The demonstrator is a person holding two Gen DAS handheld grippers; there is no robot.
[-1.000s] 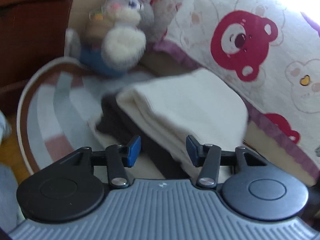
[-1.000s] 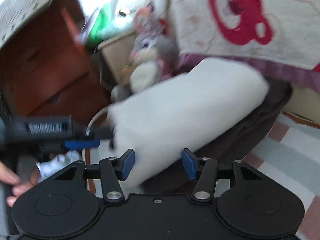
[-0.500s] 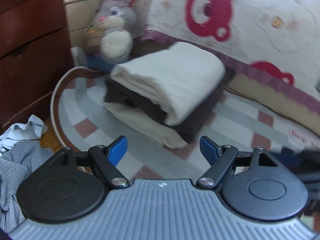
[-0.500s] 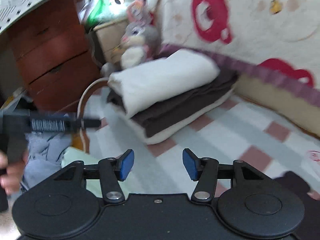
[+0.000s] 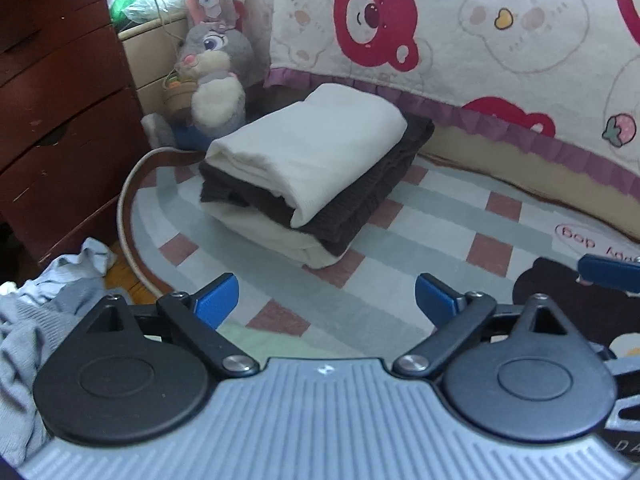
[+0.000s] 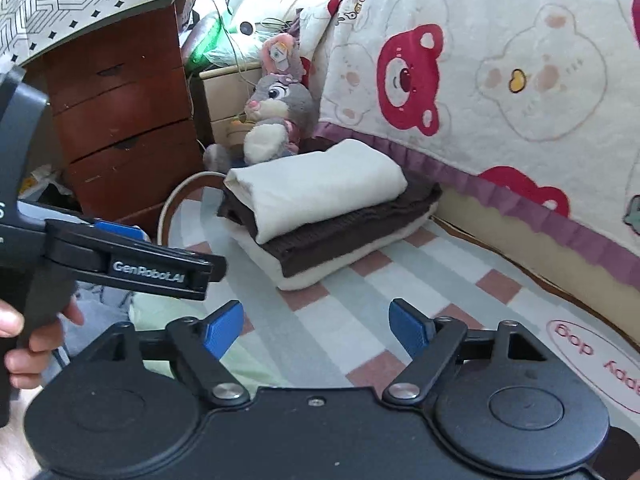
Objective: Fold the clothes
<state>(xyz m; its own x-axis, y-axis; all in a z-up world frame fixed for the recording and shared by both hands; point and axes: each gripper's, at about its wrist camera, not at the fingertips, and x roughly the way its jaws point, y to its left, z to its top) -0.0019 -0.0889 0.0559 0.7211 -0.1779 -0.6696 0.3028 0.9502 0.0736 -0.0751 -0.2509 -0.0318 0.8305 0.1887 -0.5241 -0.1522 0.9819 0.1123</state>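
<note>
Folded stack is lying on rug, near bed. Left gripper and right gripper are being spread wide, nothing between jaws. Unfolded grey clothes likely being targeted next; reach and pinch needed.

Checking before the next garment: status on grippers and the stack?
Left gripper and right gripper open, jaws just widened, nothing between. Folded stack sits on rug, cream piece on top. Nothing in the way.

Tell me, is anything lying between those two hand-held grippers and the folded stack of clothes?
Nothing visible. Only bare striped rug separates the left hand-held gripper and right hand-held gripper from the folded stack; both are open and empty.
</note>
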